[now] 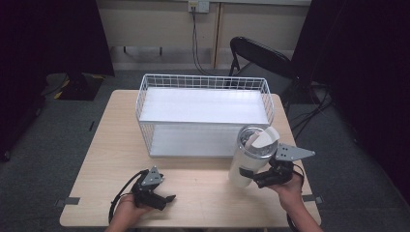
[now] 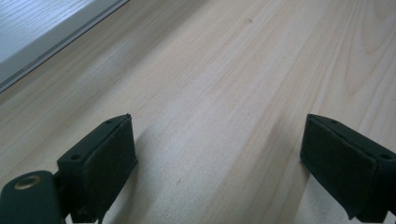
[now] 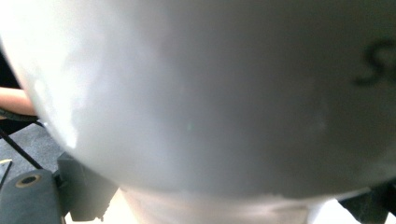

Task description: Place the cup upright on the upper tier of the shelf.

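Observation:
A white tumbler (image 1: 251, 154) with a clear lid stands tilted at the table's front right, just before the basket's right corner. My right gripper (image 1: 252, 177) is shut on its lower part, one jaw on each side. In the right gripper view the tumbler's white wall (image 3: 210, 93) presses close between the pads (image 3: 86, 193). Whether its base touches the table I cannot tell. My left gripper (image 1: 162, 194) rests low at the front left, open, with bare wood between its pads (image 2: 105, 163).
A white wire basket (image 1: 203, 82) with a white floor lies across the back half of the wooden table (image 1: 203, 193); its base edge (image 2: 46, 37) shows in the left gripper view. A black folding chair (image 1: 261, 55) stands behind the table's right corner.

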`<state>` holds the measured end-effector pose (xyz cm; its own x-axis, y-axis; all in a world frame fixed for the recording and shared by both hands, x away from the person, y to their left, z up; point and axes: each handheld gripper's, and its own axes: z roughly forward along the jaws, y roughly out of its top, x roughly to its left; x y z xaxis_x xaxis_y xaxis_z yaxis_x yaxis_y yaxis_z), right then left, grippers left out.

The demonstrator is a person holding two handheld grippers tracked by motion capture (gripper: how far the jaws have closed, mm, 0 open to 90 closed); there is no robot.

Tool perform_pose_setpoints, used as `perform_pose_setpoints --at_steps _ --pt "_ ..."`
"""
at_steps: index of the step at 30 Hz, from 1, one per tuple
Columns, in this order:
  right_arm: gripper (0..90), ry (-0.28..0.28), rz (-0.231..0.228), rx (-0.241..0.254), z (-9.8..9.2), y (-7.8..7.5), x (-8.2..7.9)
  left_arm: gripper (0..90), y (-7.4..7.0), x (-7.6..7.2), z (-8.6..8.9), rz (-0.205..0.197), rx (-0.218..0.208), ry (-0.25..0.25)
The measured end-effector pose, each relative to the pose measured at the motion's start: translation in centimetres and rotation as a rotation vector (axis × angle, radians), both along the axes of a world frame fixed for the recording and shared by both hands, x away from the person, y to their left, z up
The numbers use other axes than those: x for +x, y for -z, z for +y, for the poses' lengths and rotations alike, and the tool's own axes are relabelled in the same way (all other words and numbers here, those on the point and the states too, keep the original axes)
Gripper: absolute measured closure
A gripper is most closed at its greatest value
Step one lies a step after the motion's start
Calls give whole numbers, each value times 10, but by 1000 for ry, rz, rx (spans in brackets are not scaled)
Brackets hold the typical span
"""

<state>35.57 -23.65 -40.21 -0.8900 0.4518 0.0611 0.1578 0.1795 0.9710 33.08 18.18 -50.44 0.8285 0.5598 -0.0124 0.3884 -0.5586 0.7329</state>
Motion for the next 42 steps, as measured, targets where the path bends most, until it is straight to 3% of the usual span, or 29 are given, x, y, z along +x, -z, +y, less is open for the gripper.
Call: perform_pose_setpoints --at_steps 26,42 --pt "93 -19 12 -7 7 -60 20 97 0 0 0 0 -2 -2" --pt "93 -28 34 -10 18 -88 28 98 0 0 0 0 0 -1"
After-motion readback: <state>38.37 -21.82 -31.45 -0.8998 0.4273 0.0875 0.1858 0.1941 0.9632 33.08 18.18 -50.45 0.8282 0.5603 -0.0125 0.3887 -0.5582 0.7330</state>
